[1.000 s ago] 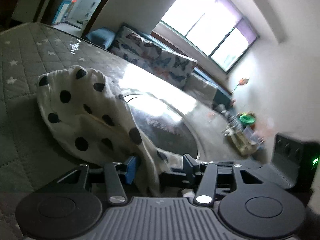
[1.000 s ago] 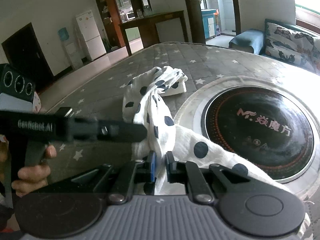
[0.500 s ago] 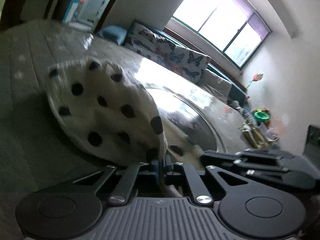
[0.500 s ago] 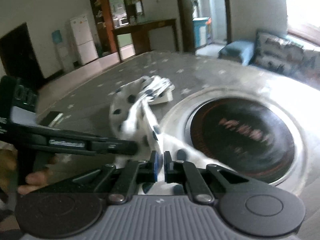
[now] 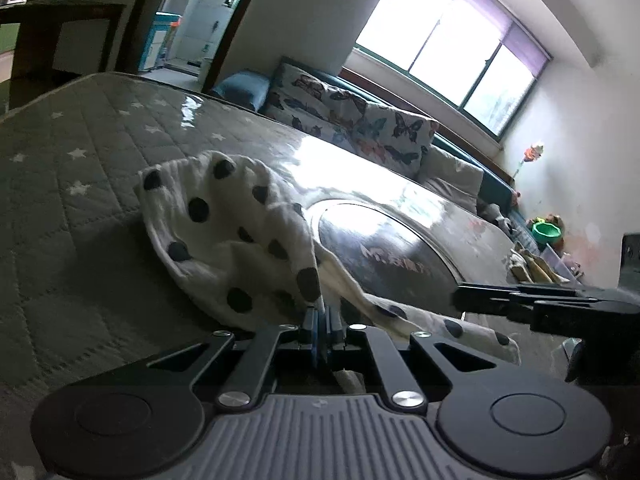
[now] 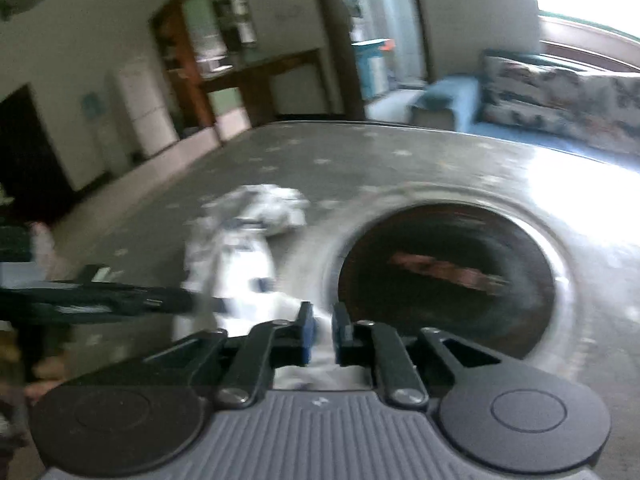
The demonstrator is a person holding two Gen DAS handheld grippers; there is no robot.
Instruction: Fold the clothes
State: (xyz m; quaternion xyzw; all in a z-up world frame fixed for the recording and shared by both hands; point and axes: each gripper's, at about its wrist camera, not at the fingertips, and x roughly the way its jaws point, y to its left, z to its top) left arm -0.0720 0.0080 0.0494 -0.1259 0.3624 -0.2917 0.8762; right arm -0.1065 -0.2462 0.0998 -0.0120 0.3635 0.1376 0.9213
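Polka-dot cloth [image 5: 236, 236] is bunched up on my star-quilted tabletop [image 5: 60, 184], draped partly over the edge of the round dark glass inset [image 5: 384, 252] with lettering on it. Left tongs [image 5: 323, 318] are clamped tight on a fold of the cloth, blue pads pressed together with fabric sticking up between them. Further right, my right tongs [image 6: 320, 330] have a gap between the pads with white fabric sitting in it, but that view is so smeared I can't tell if they actually grip it. Butterfly-print cushions [image 5: 352, 116] sit behind, under the window [image 5: 452, 48].
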